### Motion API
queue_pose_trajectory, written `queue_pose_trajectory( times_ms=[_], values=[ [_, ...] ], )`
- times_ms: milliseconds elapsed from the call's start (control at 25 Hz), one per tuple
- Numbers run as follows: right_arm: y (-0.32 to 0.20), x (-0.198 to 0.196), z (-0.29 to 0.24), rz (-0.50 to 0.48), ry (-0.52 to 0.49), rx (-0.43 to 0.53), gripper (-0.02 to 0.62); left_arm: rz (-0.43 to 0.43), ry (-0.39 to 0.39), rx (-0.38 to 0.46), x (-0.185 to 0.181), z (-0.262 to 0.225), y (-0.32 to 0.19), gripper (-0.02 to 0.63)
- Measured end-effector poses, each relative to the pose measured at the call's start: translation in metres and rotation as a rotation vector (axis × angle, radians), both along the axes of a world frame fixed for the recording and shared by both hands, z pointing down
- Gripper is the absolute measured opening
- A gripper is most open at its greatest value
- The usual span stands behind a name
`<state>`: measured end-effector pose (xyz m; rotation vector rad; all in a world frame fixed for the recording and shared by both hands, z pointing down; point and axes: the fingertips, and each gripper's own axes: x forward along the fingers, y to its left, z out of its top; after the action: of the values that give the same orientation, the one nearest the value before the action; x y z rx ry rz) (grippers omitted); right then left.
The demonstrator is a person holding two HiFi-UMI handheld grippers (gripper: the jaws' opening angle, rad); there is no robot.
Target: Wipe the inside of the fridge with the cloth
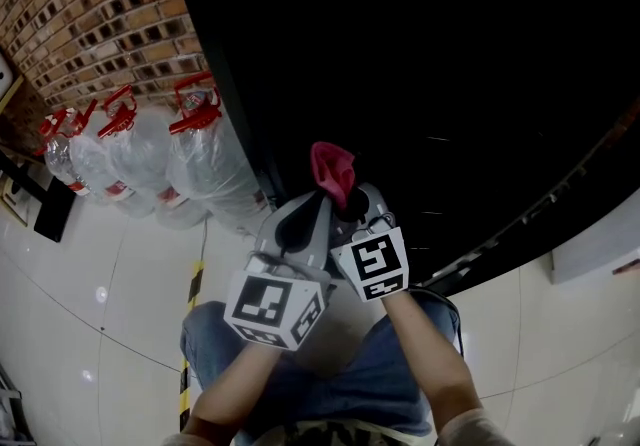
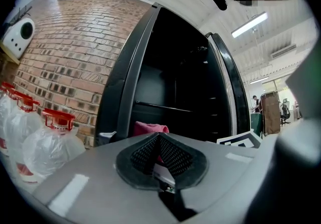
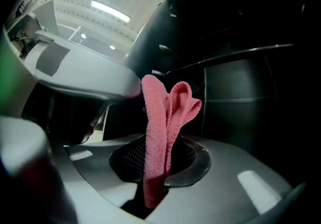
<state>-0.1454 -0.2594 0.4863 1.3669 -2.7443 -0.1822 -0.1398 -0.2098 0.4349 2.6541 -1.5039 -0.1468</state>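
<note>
My right gripper is clamped on the cloth, which sticks up past my tips, w/ the left gripper pinched together on nothing beside it, the 2 just short of the open fridge, so I reckon wiping's not begun; left gripper view shows 1 shelf inside vs. only black in head view.

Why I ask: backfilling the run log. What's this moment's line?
left gripper: shut | right gripper: shut on pink cloth | fridge: open, ahead

Water jugs (red-capped) by brick wall
</note>
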Motion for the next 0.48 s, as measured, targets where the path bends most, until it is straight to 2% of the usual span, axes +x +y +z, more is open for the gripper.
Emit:
queue_pose_trajectory(
  times_ms=[80, 160, 320, 480],
  values=[
    [-0.003, 0.014, -0.008, 0.061, -0.007, 0.032, 0.064, 0.010, 0.005, 0.003, 0.004, -0.002, -0.001, -0.027],
    [-0.016, 0.043, -0.016, 0.175, -0.024, 0.040, 0.064, 0.022, 0.011, 0.003, 0.010, -0.004, -0.003, -0.028],
    [-0.058, 0.119, -0.011, 0.422, -0.059, -0.040, 0.064, 0.050, 0.015, -0.001, 0.020, -0.005, -0.005, -0.027],
    [-0.096, 0.170, -0.004, 0.550, -0.113, -0.103, 0.064, 0.072, 0.015, -0.014, 0.024, -0.001, -0.005, -0.028]
  ],
)
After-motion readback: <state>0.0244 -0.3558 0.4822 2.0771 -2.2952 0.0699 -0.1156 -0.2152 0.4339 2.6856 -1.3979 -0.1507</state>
